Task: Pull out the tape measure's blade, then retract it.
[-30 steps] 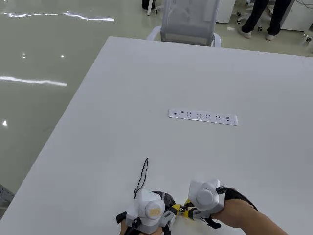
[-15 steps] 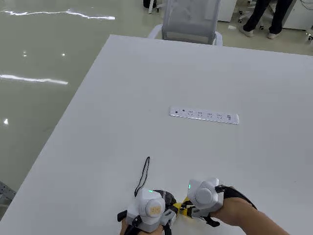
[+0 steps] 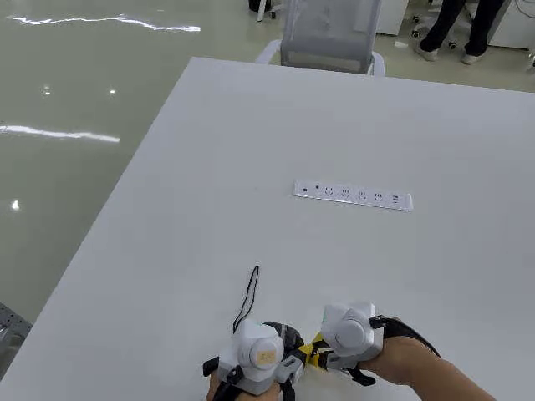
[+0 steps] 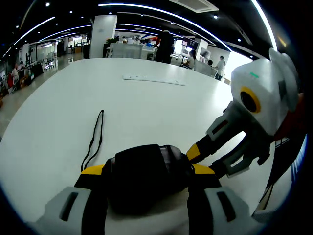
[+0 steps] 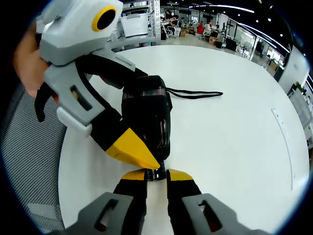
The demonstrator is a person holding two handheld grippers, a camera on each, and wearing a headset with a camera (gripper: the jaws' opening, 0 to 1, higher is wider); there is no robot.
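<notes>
A black tape measure rests low over the white table, with my left gripper shut on its body from both sides. Its black wrist cord trails away across the table. In the right gripper view the case stands just ahead, and the left gripper's yellow fingertip presses against it. My right gripper is shut on the small metal blade tip at the case's mouth. Almost no blade is out. In the head view both grippers meet at the table's near edge.
A white power strip lies across the middle of the table. A grey mesh chair stands at the far edge, and a person's legs are beyond it. A shiny floor runs along the table's left side.
</notes>
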